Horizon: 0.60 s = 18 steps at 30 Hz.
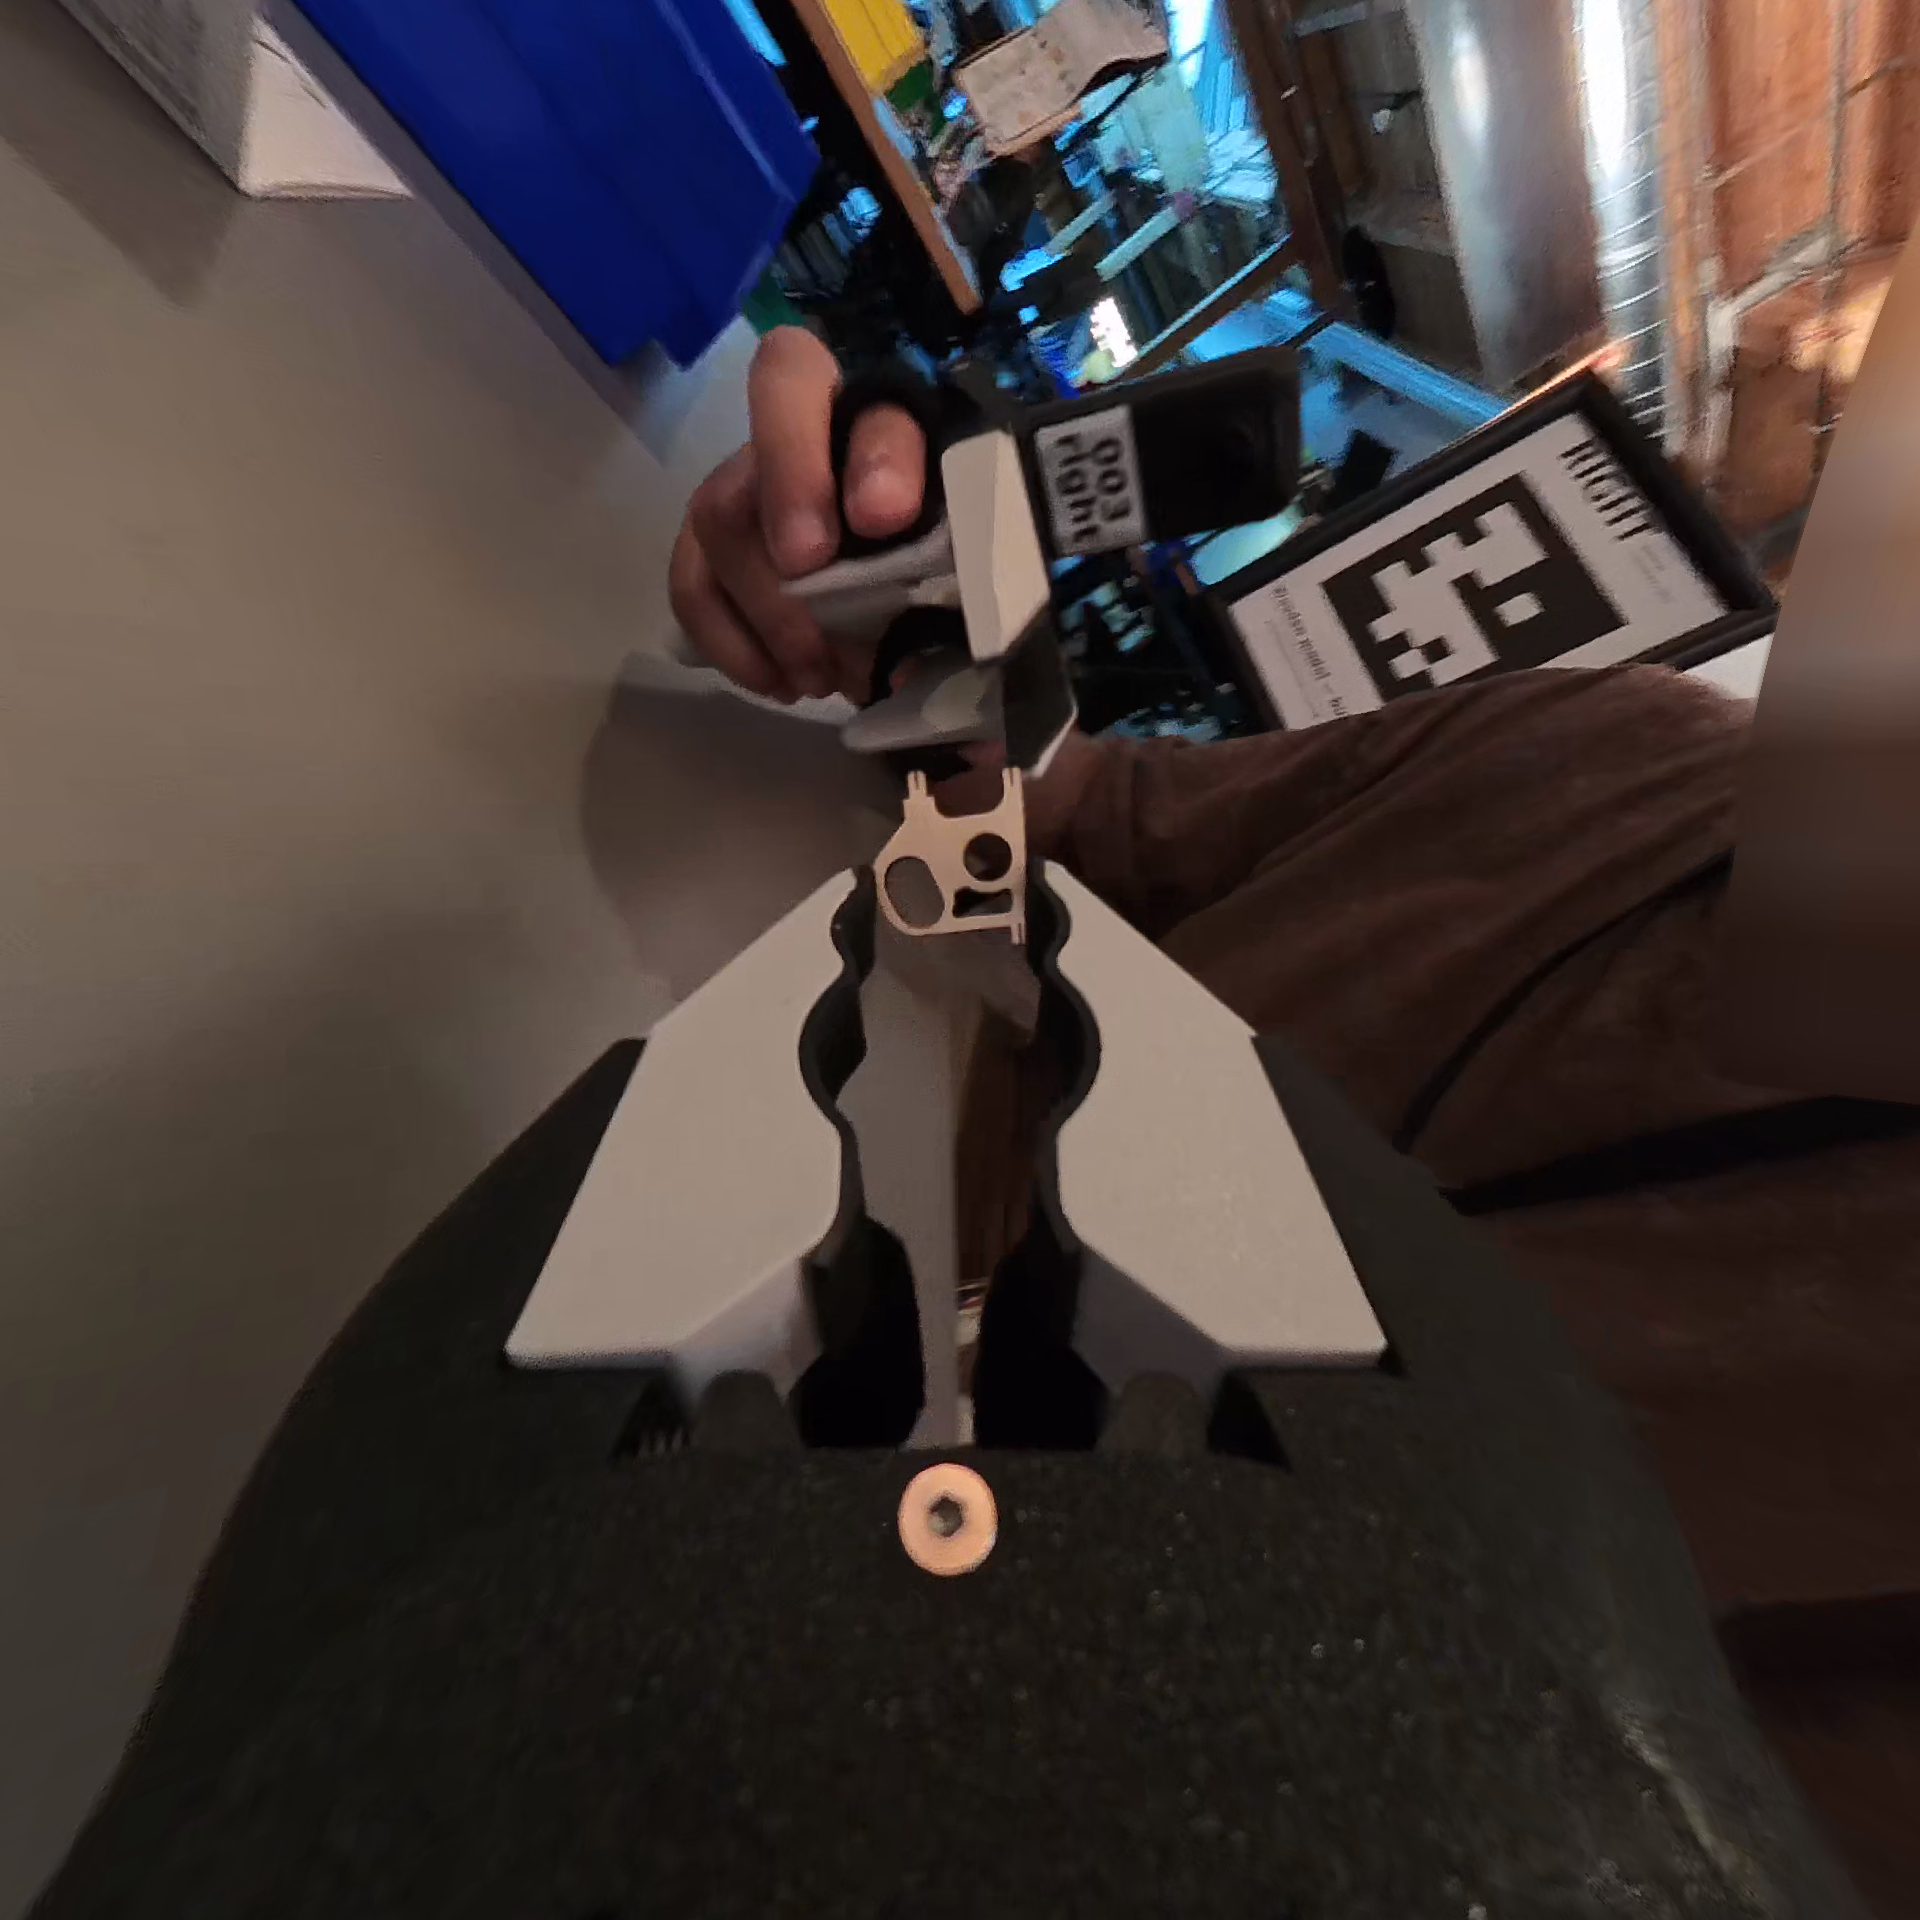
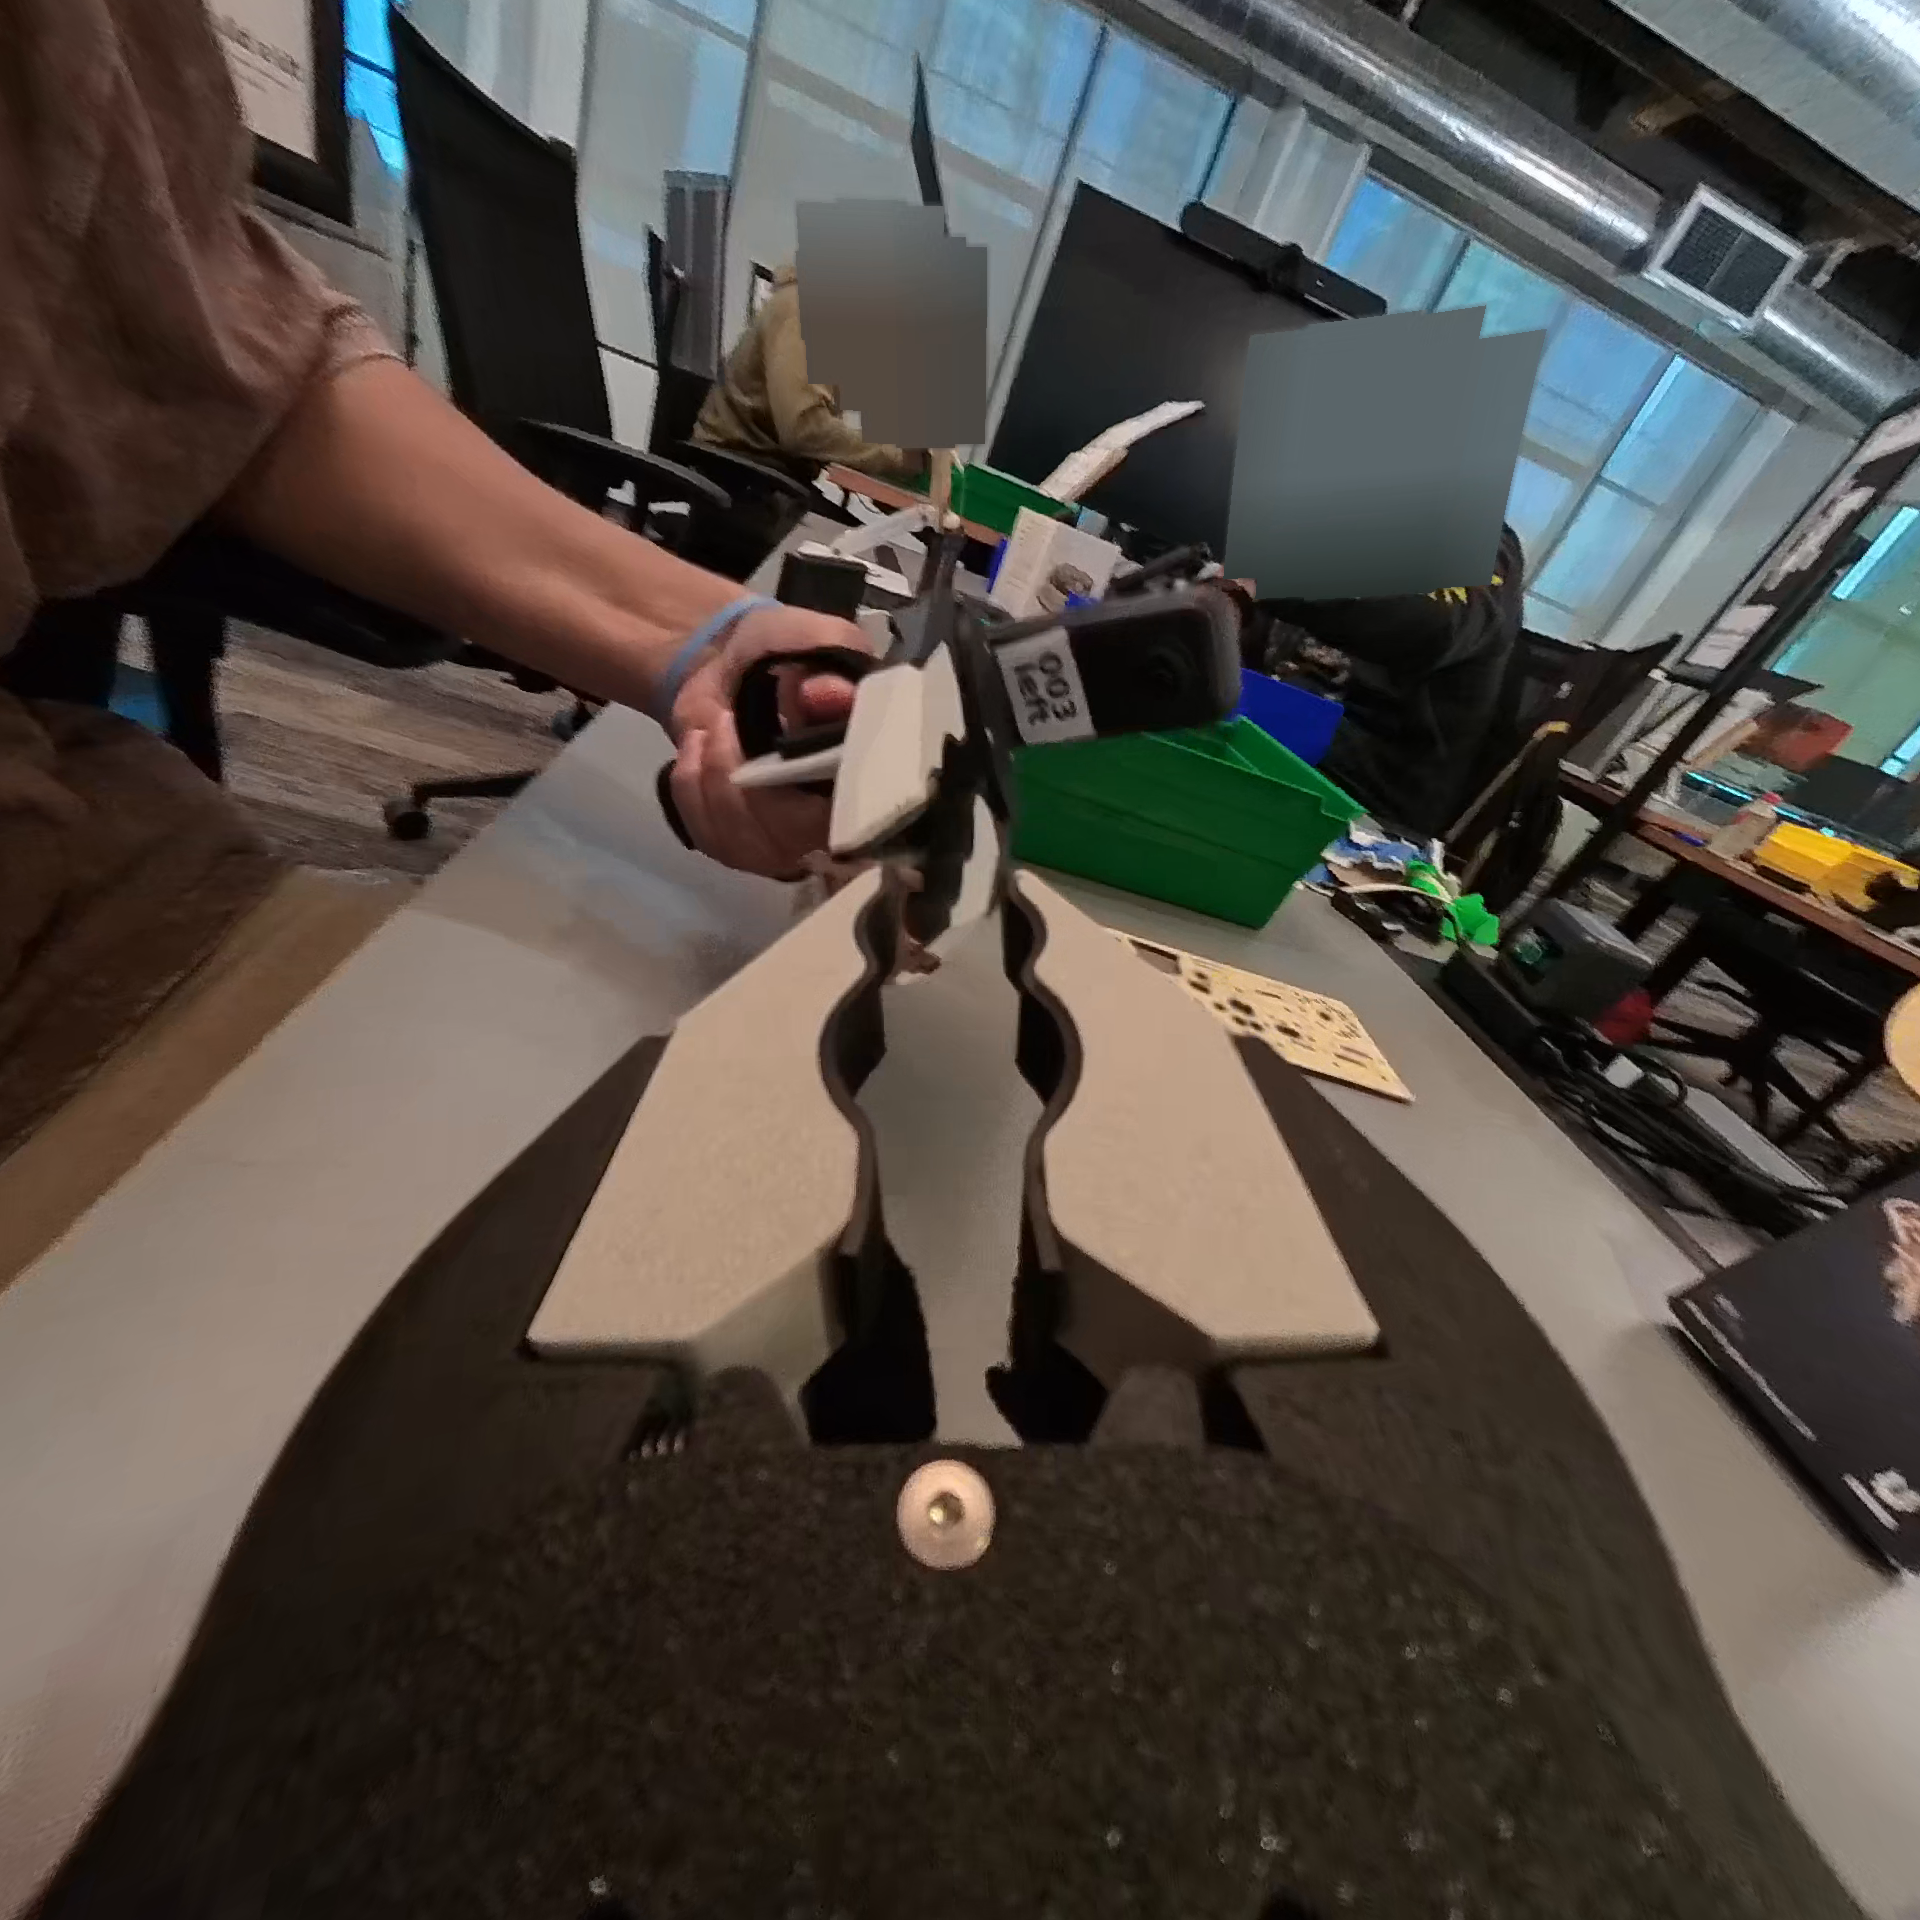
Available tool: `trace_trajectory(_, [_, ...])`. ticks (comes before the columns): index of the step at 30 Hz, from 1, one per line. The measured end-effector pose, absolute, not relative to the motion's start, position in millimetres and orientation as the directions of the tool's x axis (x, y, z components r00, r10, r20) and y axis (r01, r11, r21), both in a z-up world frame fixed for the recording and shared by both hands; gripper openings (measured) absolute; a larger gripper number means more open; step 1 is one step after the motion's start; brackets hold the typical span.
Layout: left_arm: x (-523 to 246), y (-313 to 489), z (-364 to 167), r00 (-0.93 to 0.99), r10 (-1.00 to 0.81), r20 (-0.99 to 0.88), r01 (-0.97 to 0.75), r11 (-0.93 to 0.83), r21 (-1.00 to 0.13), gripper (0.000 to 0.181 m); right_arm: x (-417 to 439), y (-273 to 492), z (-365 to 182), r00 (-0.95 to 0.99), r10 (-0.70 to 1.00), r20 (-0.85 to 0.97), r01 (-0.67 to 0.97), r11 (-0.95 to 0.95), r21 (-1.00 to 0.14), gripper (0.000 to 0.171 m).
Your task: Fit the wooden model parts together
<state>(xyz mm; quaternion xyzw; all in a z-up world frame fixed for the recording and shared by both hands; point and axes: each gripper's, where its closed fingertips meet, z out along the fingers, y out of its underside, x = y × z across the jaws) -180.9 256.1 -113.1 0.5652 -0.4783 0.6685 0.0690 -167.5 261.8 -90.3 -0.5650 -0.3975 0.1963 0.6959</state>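
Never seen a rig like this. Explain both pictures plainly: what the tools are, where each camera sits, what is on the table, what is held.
No robot: a person holds two hand-operated grippers, each with a camera looking along its fingers. The left wrist view shows the left gripper pinching a flat wooden part, with the right gripper opposite. The right wrist view faces back at the left tool; the right's jaws look slightly apart, its grip unclear. On the grey table lie a punched wooden sheet, a green bin and a dark box.

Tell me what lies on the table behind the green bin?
Behind the green bin a blue bin shows partly. The rest of the table there is hidden by it.
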Motion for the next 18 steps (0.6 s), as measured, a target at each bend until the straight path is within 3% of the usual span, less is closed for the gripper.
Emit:
trace_trajectory(5, [-183.7,269.5,-135.1,-0.293,-0.704,0.647,-0.627,-0.369,-0.686,0.026,-141.2,281.0,-101.5,0.684,0.670,0.290,0.241,0.169,-0.956,0.018])
trace_trajectory(9, [-189.9,267.4,-143.8,-0.254,-0.838,0.483,-0.621,-0.241,-0.746,0.026,-129.2,268.8,-113.6,0.665,0.741,0.098,0.205,-0.055,-0.977,0.018])
trace_trajectory(11, [-193.7,264.3,-143.7,-0.238,-0.886,0.398,-0.605,-0.185,-0.774,0.026,-136.0,239.7,-138.9,0.583,0.812,0.028,0.318,-0.196,-0.928,0.025])
trace_trajectory(18, [-198.2,255.4,-158.1,-0.236,-0.953,0.191,-0.620,-0.004,-0.784,0.026,-156.6,201.5,-191.4,0.568,0.823,0.016,0.515,-0.340,-0.787,0.023])
